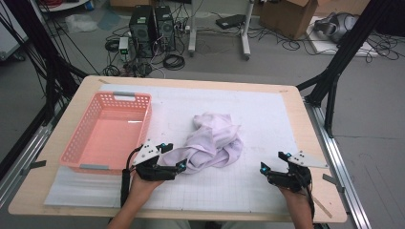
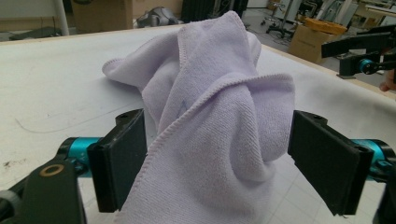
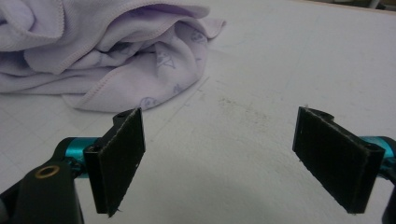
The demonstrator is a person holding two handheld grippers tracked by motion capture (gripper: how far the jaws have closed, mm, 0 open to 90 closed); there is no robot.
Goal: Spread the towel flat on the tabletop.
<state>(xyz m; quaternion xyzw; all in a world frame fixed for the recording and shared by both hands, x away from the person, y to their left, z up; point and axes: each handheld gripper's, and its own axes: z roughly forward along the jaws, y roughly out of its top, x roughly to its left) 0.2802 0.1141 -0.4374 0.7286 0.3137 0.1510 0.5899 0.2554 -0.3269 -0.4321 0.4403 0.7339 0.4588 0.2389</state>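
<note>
Crumpled lilac terry cloth [image 1: 212, 140] mid-table on white gridded mat [image 1: 267, 119], beside pink plastic basket [image 1: 107, 133]; left gripper [image 1: 173, 160] jaws apart around its near fold, right gripper [image 1: 273, 164] jaws wide apart, empty, nearby

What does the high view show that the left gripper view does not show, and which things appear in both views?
The high view alone takes in the pink basket at the left of the table, the person's forearms, and the left gripper seen from above. The left gripper view alone gives a close look along its own open jaws, with a fold of cloth lying between them but not pinched. Both share the crumpled lilac towel on the white mat, and the right gripper farther off.
</note>
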